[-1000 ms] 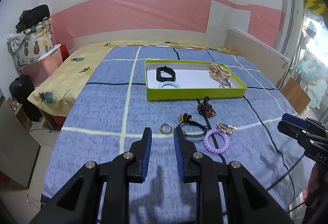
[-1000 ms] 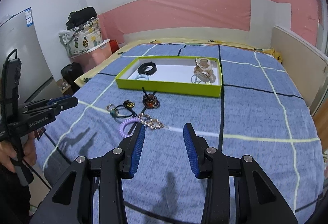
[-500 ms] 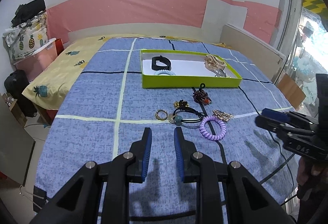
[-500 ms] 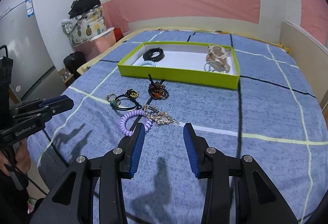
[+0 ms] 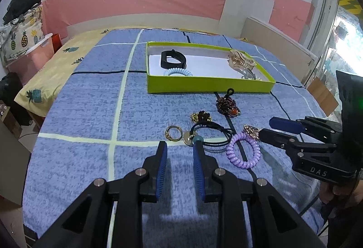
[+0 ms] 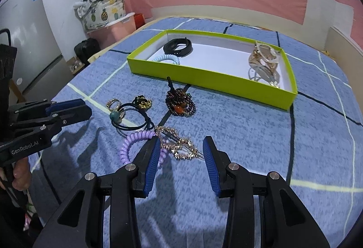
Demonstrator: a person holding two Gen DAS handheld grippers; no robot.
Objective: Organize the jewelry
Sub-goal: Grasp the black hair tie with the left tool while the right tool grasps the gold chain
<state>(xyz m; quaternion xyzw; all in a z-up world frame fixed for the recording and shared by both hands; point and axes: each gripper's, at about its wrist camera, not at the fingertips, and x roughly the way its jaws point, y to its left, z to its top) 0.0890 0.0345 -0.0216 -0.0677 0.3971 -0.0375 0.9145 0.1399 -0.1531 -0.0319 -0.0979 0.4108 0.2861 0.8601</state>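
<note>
A lime-green tray (image 5: 211,87) (image 6: 211,76) lies on the blue bedspread, holding a black band (image 5: 173,59), a light-blue coil tie (image 5: 178,72) and a gold hair claw (image 6: 264,59). Loose pieces lie in front of it: a dark beaded bracelet (image 6: 180,104), a gold ring (image 5: 173,133), a black hair tie with a teal bead (image 5: 211,134), a purple coil tie (image 5: 244,152) and a gold rhinestone clip (image 6: 179,144). My right gripper (image 6: 180,153) is open, its fingers astride the gold clip. My left gripper (image 5: 179,155) is open and empty, just short of the ring.
The blue checked bedspread (image 5: 90,100) covers the bed; its left edge drops to a yellow pineapple sheet (image 5: 56,66). A pink storage box with a pineapple bag (image 6: 106,21) and a black bag (image 6: 86,51) stand on the floor at the left. A wooden board (image 5: 279,39) borders the right side.
Both grippers moved forward and lower toward the loose jewelry. The right gripper's fingers now flank the gold clip; before, they were short of it.
</note>
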